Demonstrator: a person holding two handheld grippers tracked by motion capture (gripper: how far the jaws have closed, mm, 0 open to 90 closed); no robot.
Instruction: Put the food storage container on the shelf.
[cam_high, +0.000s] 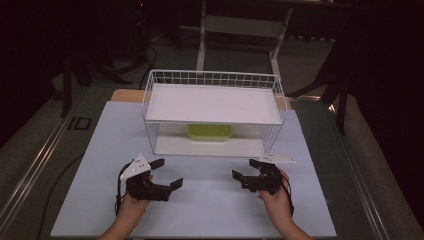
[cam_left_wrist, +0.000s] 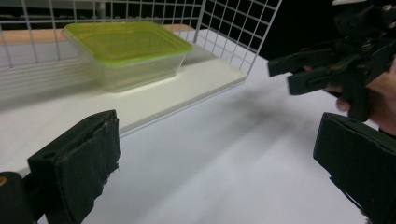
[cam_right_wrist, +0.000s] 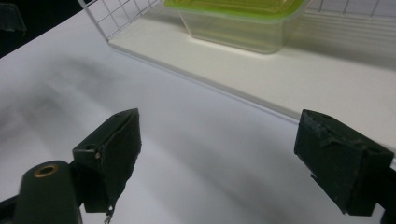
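**Two open grippers waiting in front of a wire shelf with a green-lidded box**

In the high view, the left gripper (cam_high: 167, 173) is hovering over the white table (cam_high: 210, 210) at about 7 o'clock, its jaws standing wide apart with nothing between them. The right gripper (cam_high: 246, 170) is sitting at about 5 o'clock, its jaws likewise spread and holding nothing. Each is being held by a hand coming in from 6 o'clock, and the two are pointing inward toward each other, well apart.

In the left gripper view, the right gripper (cam_left_wrist: 280, 77) is showing at 2 o'clock, gripped in the person's hand (cam_left_wrist: 380, 93).

Beyond both grippers, toward 12 o'clock, a white wire shelf (cam_high: 214, 78) is standing on the table. A clear container with a green lid (cam_high: 210, 131) is resting on the lower board of the shelf, under the upper tray, near the middle. In the right gripper view the container (cam_right_wrist: 243, 21) is lying at 12 o'clock, beyond the shelf's front edge.
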